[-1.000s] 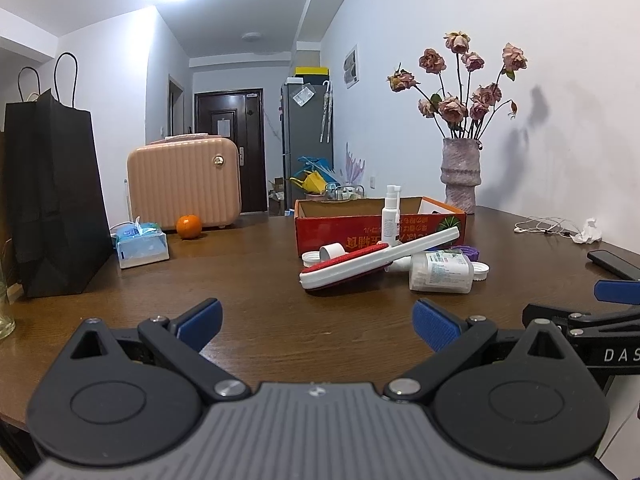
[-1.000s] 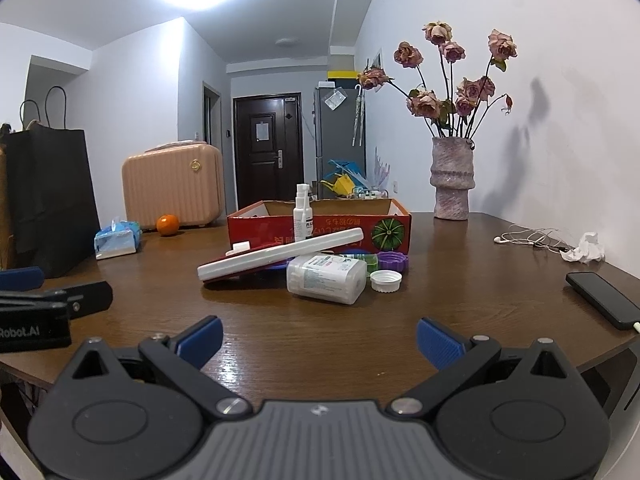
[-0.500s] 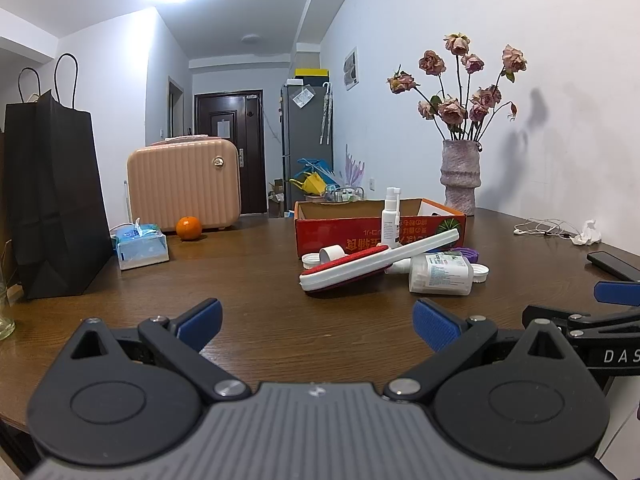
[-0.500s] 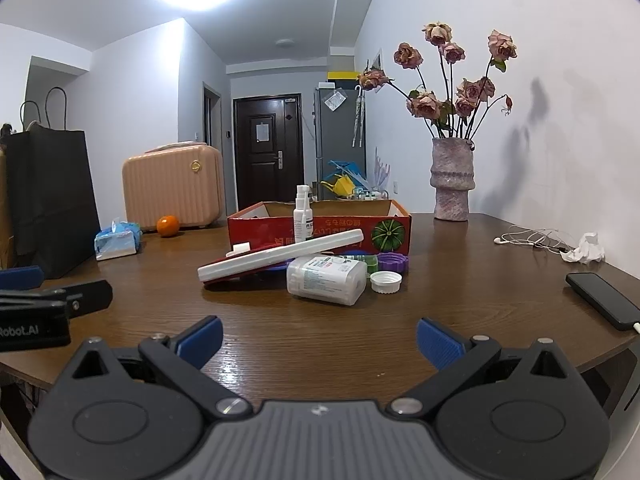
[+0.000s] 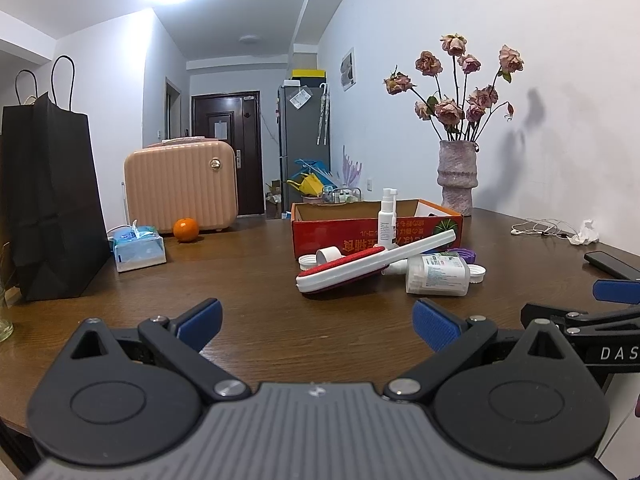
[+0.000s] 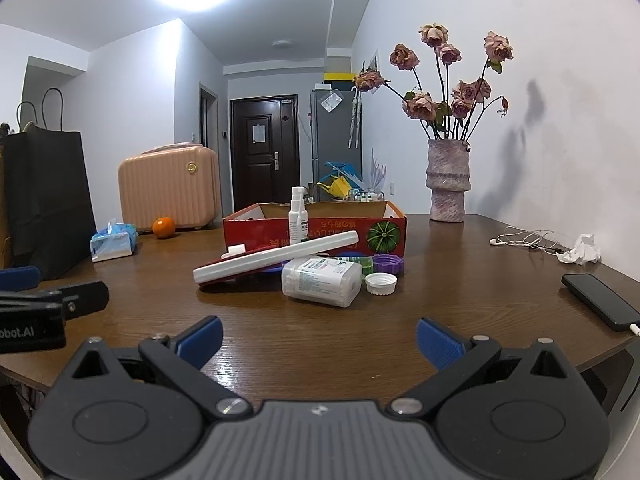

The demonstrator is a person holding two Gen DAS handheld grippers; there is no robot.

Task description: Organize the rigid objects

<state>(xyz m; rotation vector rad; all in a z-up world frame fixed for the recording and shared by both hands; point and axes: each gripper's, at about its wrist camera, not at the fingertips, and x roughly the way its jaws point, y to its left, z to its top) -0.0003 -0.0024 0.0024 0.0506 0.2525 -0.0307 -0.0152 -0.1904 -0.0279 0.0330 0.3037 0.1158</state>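
1. Left wrist view: the left gripper is seen low over the near edge of the dark brown wooden table, its blue-padded jaws spread wide with nothing between them.
2. A loose cluster is seen toward the middle of the table: a white lint brush with a red pad lies tilted across a clear plastic bottle with a printed label, which lies on its side, with a white screw cap just beside it.
3. A small white spray bottle stands upright behind the brush, in front of the open red cardboard box.
4. Toward the left edge, a black paper carrier bag, a blue tissue pack, an orange and a peach ribbed suitcase are seen; a grey stone vase of dried roses stands at the far right corner.
5. Right wrist view: the right gripper is held above the near edge, jaws likewise wide apart and empty.
6. The brush is shown resting on the labelled bottle, with the white cap and a purple ribbed lid close at its right.
7. Near the right edge, a black smartphone, white earphones and a crumpled white tissue are seen.
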